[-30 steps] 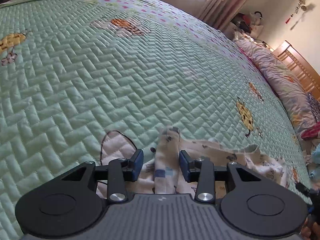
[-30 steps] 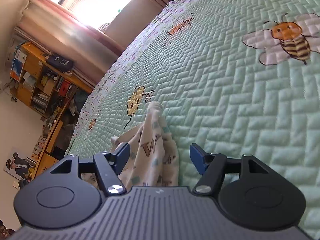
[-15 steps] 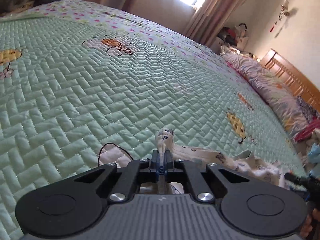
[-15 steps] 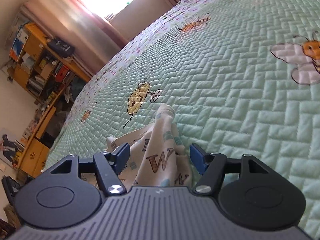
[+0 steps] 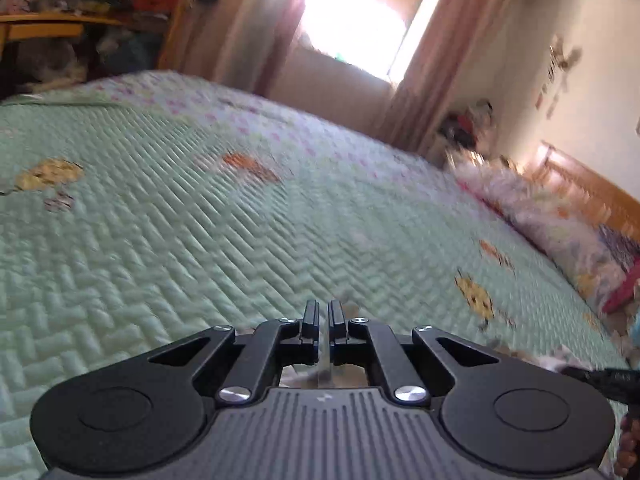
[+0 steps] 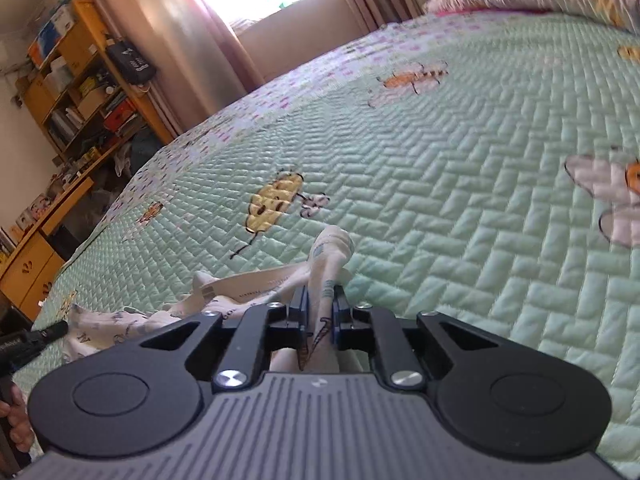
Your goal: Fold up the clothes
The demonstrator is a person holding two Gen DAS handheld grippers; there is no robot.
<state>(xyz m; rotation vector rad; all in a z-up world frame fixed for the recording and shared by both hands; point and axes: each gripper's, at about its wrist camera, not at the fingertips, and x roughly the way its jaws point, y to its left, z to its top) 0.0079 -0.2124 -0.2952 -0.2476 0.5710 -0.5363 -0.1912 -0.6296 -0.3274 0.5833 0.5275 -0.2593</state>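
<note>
Pinching the garment [image 6: 320, 280] now, right gripper [image 6: 320, 312] has closed; left gripper [image 5: 323, 334] stays clamped on it

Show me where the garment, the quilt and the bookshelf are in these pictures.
garment [image 6: 326, 276]: right wrist view, on the bunched fold held in the right gripper.
quilt [image 6: 460, 184]: right wrist view, on the bare green stitched surface.
bookshelf [image 6: 86, 80]: right wrist view, on the orange shelves by the curtain.

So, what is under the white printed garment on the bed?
The garment lies on the green quilt, one end pinched in the right tool. Whatever is beneath its folds is hidden.
</note>
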